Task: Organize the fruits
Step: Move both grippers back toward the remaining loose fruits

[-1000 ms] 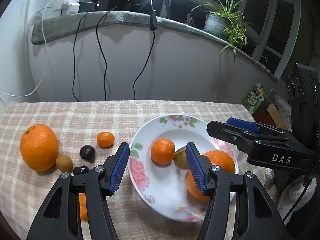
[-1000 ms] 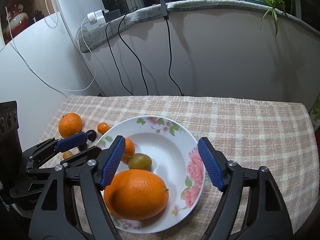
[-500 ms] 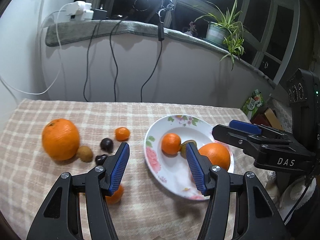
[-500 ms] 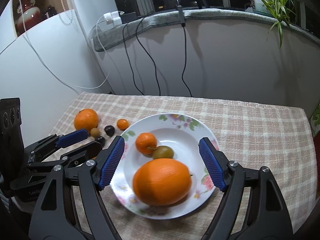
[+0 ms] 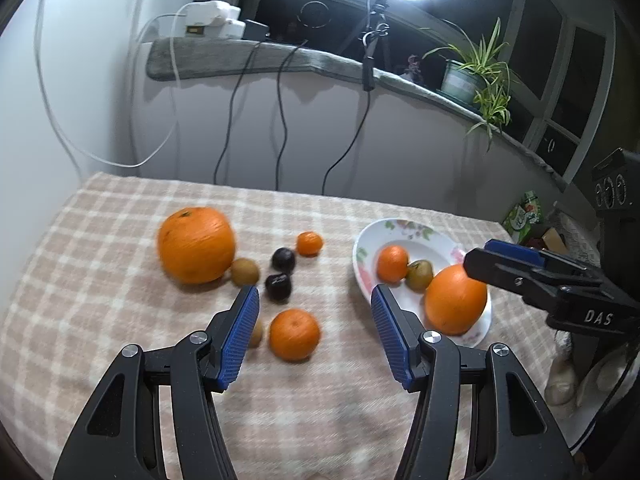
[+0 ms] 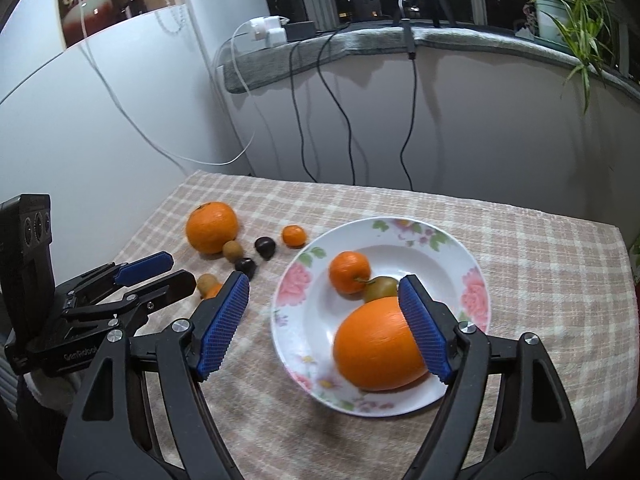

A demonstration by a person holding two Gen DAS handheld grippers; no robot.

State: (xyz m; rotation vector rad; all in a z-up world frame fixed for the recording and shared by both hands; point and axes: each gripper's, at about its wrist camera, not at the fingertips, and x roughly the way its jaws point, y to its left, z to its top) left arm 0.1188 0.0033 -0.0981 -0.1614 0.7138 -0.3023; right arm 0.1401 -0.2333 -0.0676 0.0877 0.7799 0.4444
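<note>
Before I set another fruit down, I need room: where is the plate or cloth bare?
The plate's far-right half is bare, as is the cloth right of it. Crowded: beside the big orange, among the small fruits.

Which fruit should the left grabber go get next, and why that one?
Probably the small mandarin. It lies on the cloth straight ahead of the open, empty left gripper, nearest of the loose fruits. The flowered plate already holds a big orange, a mandarin and a kiwi, so easing forward and down around this one looks like the shortest step.
</note>
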